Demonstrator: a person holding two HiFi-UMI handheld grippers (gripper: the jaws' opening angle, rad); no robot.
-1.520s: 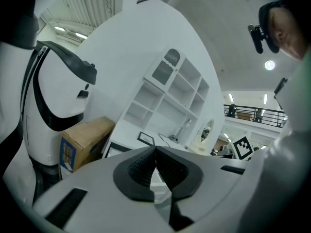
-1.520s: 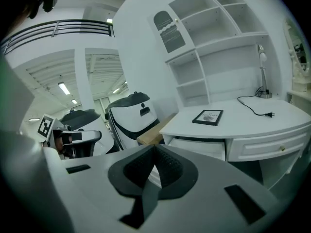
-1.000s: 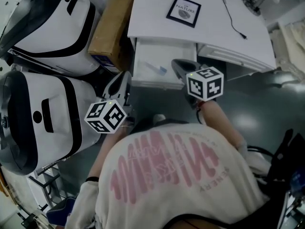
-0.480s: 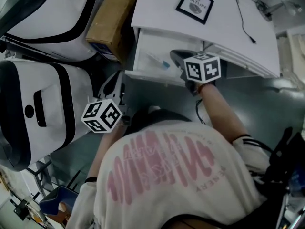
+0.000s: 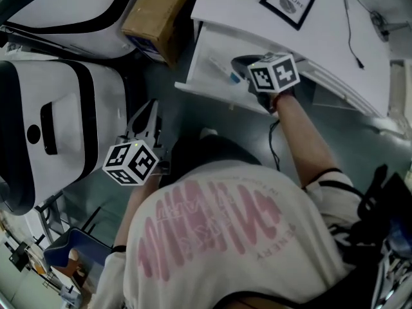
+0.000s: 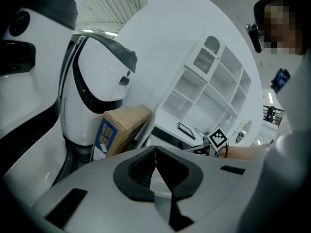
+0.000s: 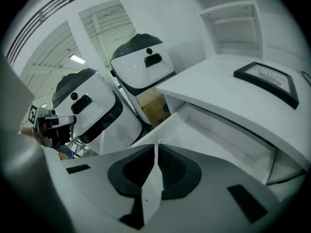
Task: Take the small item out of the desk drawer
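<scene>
The white desk drawer (image 5: 205, 82) stands pulled open under the desktop (image 5: 257, 28). A slim white item with a blue end (image 5: 221, 71) lies on the drawer's floor. My right gripper (image 5: 237, 66) reaches over the drawer just right of that item; in the right gripper view its jaws (image 7: 155, 148) are shut, and the drawer's bare inside (image 7: 214, 130) lies beyond them. A small white bit (image 7: 162, 141) shows at the jaw tips; I cannot tell whether it is held. My left gripper (image 5: 149, 111) hangs low beside the person's body, shut and empty (image 6: 155, 149).
A black-framed picture (image 5: 288, 0) and a thin black cable (image 5: 354, 34) lie on the desktop. A cardboard box (image 5: 158, 15) leans left of the desk. Large white-and-black pods (image 5: 51, 121) crowd the left side. Dark floor lies in front of the drawer.
My right gripper has moved forward from in front of the drawer to over its inside. The left gripper has dropped back toward the lower left. The head view has swung to the right.
</scene>
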